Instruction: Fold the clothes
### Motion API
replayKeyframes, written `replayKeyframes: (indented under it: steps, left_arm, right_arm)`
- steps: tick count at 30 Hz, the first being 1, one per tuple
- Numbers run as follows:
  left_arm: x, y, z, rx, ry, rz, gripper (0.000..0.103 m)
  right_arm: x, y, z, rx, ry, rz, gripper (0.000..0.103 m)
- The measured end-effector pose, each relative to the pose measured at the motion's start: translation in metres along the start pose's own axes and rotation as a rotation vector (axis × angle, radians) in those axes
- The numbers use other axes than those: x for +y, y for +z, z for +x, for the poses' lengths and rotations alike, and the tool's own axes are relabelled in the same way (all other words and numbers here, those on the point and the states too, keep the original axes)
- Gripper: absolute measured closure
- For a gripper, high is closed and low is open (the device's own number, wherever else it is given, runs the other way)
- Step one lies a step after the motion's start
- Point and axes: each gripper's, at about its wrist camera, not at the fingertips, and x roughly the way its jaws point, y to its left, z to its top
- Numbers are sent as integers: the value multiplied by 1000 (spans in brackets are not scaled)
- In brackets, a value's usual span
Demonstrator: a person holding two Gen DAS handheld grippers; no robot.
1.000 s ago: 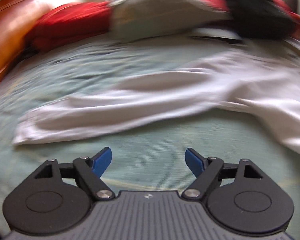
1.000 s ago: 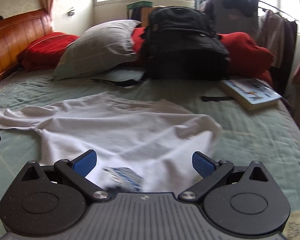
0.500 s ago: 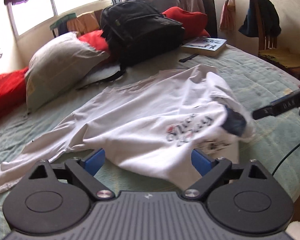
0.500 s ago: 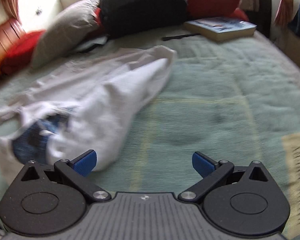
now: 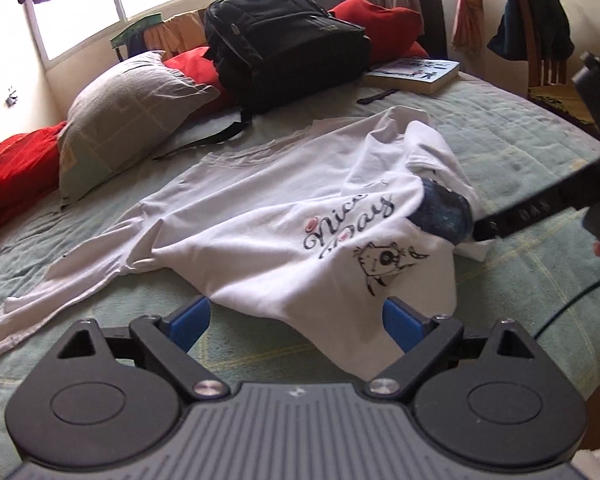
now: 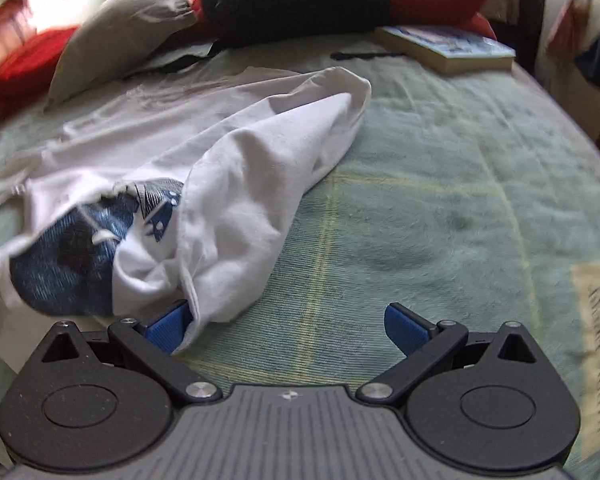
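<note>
**White T-shirt crumpled on the bed, both grippers spread at its near edge**

We find the white T-shirt [image 5: 260, 216] lying rumpled on the green bedspread [image 6: 440, 208], which we take as our landmark. The shirt sits toward the middle of the bedspread, one sleeve trailing off to the left in the left wrist view. Its printed side is partly turned up: a script print and a small cartoon figure show, and a dark blue printed patch [image 6: 72, 256] sits at the bunched right end.

We note the left gripper [image 5: 296, 320] with its jaws spread wide, having just been opening; the shirt's near hem lies between the blue pads [image 5: 190, 322], and we see no pad pressing on the cloth.

We note the right gripper [image 6: 286, 324] likewise spread; a fold of the shirt rests against its left pad, the other pad standing clear over bare bedspread. Nothing is pinched.

At the far end of the bedspread we record a grey pillow [image 5: 128, 116], a black backpack [image 5: 284, 40], red cushions [image 5: 16, 172] and a book [image 5: 416, 74]; a chair [image 5: 548, 64] stands beyond its right edge
</note>
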Motion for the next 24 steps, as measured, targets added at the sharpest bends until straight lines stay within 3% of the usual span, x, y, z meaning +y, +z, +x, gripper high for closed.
replayKeyframes:
  steps: [3,6,13,24]
  left_arm:
    - [3,-2,-1,-5,-6,-15,10]
    - [7,-6,-3,-11,5,-29,10]
    - [16,-9,-5,-20,13,-68,10]
    - [25,-13,-10,-27,30,-98,10]
  right_arm:
    - [4,1,9,13,24,53,0]
    - [9,0,18,29,-78,13,0]
    - [-25,11,3,-40,-355,-63,0]
    - [-83,50,-5,-140,-639,-41,0]
